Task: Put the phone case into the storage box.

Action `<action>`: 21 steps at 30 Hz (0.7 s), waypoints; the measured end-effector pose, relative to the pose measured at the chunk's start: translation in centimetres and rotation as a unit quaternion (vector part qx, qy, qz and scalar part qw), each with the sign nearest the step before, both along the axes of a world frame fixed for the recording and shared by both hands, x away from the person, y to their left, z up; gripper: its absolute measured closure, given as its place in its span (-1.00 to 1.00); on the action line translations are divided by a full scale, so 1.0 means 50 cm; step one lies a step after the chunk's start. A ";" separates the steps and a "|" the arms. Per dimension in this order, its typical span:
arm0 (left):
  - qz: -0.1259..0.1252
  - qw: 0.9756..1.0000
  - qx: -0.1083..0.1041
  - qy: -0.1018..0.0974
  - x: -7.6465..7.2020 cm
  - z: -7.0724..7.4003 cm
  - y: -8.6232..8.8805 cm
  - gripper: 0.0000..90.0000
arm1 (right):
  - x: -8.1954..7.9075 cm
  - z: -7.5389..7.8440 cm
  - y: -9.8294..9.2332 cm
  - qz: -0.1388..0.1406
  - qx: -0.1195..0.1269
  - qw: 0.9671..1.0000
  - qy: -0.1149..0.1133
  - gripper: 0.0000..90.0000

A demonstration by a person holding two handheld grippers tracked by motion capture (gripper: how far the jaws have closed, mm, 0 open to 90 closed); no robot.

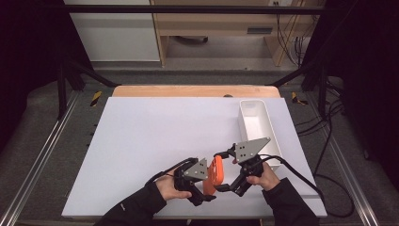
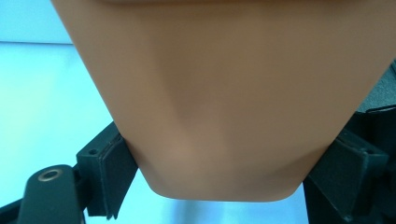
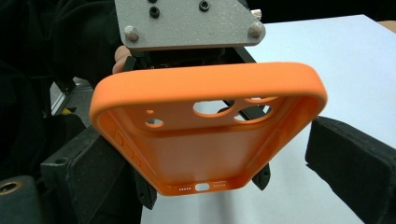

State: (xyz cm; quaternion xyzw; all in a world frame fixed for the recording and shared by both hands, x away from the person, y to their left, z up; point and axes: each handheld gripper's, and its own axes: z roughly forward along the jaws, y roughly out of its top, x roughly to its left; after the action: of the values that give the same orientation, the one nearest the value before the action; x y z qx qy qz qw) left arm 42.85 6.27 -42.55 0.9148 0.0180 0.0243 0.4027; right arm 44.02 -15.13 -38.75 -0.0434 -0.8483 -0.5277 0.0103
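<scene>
Your left tool (image 1: pixel 203 186) grips orange phone case (image 1: pixel 215 173), jaws pressed on both its sides, holding it above white surface (image 1: pixel 141 141) near front edge. Your right tool (image 1: pixel 225 170) sits spread around case; can't tell whether its jaws touch. White bin (image 1: pixel 270 129) just beyond.

Matt rubbery orange, speckled grey metal

The phone case (image 3: pixel 205 135) looks smooth, soft and matt; the left gripper's (image 1: pixel 203 181) plate is grainy metal; the surface (image 1: pixel 155 136) is matt white.
</scene>
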 end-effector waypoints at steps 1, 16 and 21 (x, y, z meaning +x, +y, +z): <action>0.000 1.000 0.002 0.000 0.000 0.000 -0.001 -0.66 | 0.000 0.000 0.000 0.001 0.000 1.000 0.000 -0.88; 0.002 1.000 0.014 0.005 0.001 -0.007 -0.004 -0.66 | -0.002 -0.005 0.003 0.020 0.001 1.000 -0.005 -0.65; 0.002 1.000 0.017 0.005 0.000 -0.007 -0.005 -0.66 | -0.002 -0.005 0.002 0.023 -0.004 1.000 -0.008 -0.64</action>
State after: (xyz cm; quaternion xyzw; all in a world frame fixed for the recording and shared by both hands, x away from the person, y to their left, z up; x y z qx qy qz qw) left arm 42.84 6.02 -42.92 0.9217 0.0216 0.0214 0.3867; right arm 43.91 -15.03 -39.02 -0.0196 -0.8513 -0.5241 0.0154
